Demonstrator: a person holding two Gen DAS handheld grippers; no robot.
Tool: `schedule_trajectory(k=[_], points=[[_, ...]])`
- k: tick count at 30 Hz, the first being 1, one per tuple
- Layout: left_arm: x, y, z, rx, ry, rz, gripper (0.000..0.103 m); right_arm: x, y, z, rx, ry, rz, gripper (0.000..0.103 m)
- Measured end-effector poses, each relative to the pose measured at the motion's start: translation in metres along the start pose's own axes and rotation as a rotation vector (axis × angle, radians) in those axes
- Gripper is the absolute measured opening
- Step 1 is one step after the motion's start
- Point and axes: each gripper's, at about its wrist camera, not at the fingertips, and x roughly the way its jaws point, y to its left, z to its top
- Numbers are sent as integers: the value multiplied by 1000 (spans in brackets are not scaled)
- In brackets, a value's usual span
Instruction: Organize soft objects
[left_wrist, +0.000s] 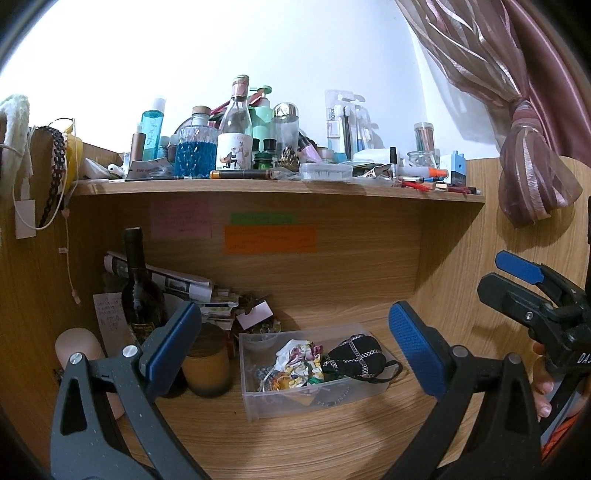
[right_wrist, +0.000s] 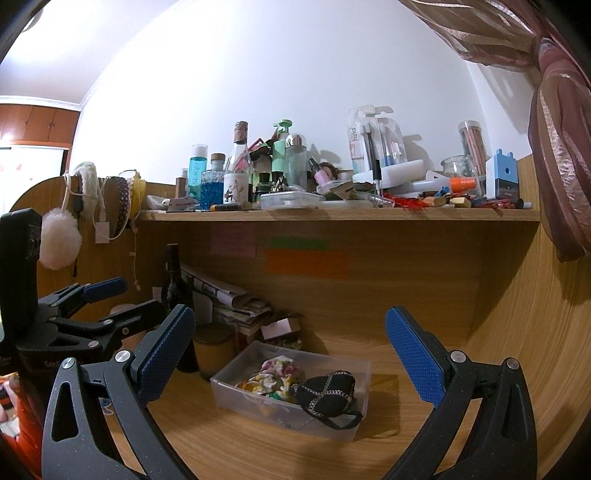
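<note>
- Left tongs (left_wrist: 295, 350) and right tongs (right_wrist: 291, 354) both hang spread wide, gripping nothing.
- Clear plastic box (right_wrist: 236, 391) on the wooden worktop (right_wrist: 258, 450) holds a floral fabric scrunchie (right_wrist: 275, 373) and a black chain-patterned pouch (right_wrist: 327, 393).
- Cluttered wooden shelf (right_wrist: 332, 215) spans above; mauve curtain (right_wrist: 557, 177) hangs right.

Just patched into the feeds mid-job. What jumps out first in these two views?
The clear plastic bin on the desk, between both open grippers, holds a floral scrunchie and a black pouch lying over its near right corner, strap hanging outside. Above runs a shelf crowded with bottles. The left gripper and right gripper hold nothing.
</note>
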Motion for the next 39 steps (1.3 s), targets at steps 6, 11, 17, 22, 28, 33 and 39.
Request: schedule_trajectory(k=[6, 11, 17, 22, 28, 33, 39], points=[[1, -1, 0, 1, 1, 1, 103, 1, 0, -1, 2, 1, 1, 103], [1, 0, 0, 0, 2, -1, 103, 1, 2, -1, 5, 4, -3, 103], [2, -1, 0, 2, 2, 1, 103, 1, 2, -1, 5, 4, -4, 103], [2, -2, -1, 4, 3, 2, 103, 1, 3, -2, 6, 6, -5, 103], [2, -2, -2, 4, 4, 2, 103, 1, 4, -3, 8, 7, -10, 103], [3, -3, -2, 11, 6, -5, 103, 0, 3, -4, 13, 8, -7, 103], [5, -2, -4, 25, 8, -12, 103, 2, 0, -5, 21, 13, -10, 103]])
